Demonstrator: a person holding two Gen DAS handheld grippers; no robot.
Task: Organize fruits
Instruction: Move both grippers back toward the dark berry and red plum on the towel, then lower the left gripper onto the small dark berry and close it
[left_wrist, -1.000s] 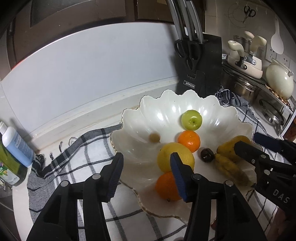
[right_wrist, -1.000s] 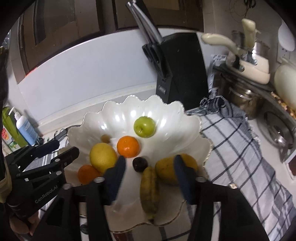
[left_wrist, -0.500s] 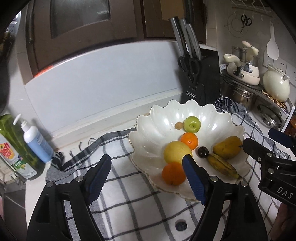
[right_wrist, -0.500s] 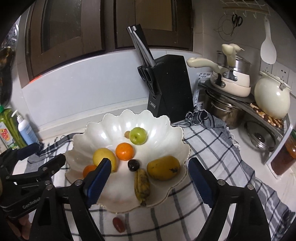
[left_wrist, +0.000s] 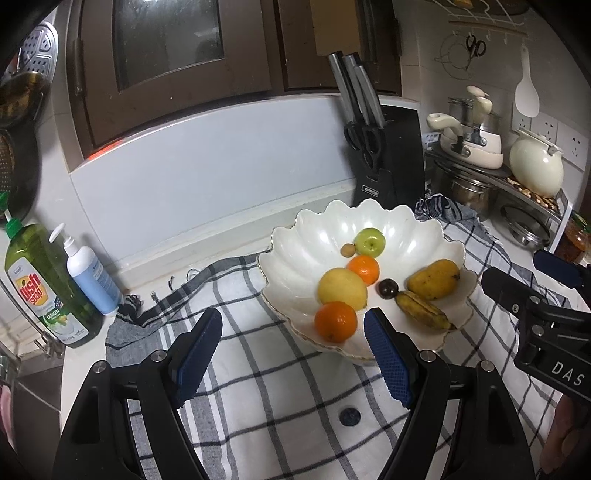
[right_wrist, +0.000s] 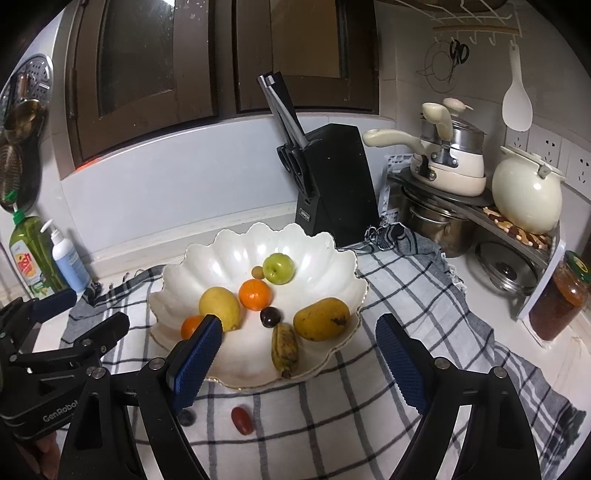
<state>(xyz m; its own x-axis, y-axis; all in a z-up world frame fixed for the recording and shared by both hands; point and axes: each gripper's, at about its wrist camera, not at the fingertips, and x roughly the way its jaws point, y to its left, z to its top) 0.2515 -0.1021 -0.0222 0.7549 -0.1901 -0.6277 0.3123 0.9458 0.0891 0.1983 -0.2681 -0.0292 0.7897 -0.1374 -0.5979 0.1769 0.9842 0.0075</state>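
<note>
Blue ribbed pads line both of my tools: my left hand-held gripper (left_wrist: 291, 354) and my right hand-held gripper (right_wrist: 299, 362) each stand wide apart with nothing between the pads, their jaws having just been opening. Both hang above the checked cloth (right_wrist: 399, 295), a soft woven piece with a frayed edge that covers the bench.

Just ahead of my right pads, on the cloth, lie a small glossy red fruit (right_wrist: 242, 420) and a dark round berry (right_wrist: 186, 418). They look to me like what is left to gather. Beyond them sits the white bowl (right_wrist: 236, 254), smooth, shiny and scalloped like a shell.

Inside it most of the fruit is already collected: a spotted banana (right_wrist: 284, 349), a blunt yellow mango (right_wrist: 321, 318), a dark plum (right_wrist: 270, 316), two dimpled oranges (right_wrist: 255, 294), a large lemon (right_wrist: 219, 308), a waxy green apple (right_wrist: 278, 268) and a small brown nut-like thing (right_wrist: 257, 272). I judge the job nearly finished.

Farther off stands a matt black knife block (right_wrist: 332, 181); left of my left tool stand plastic soap bottles (left_wrist: 48, 288).
</note>
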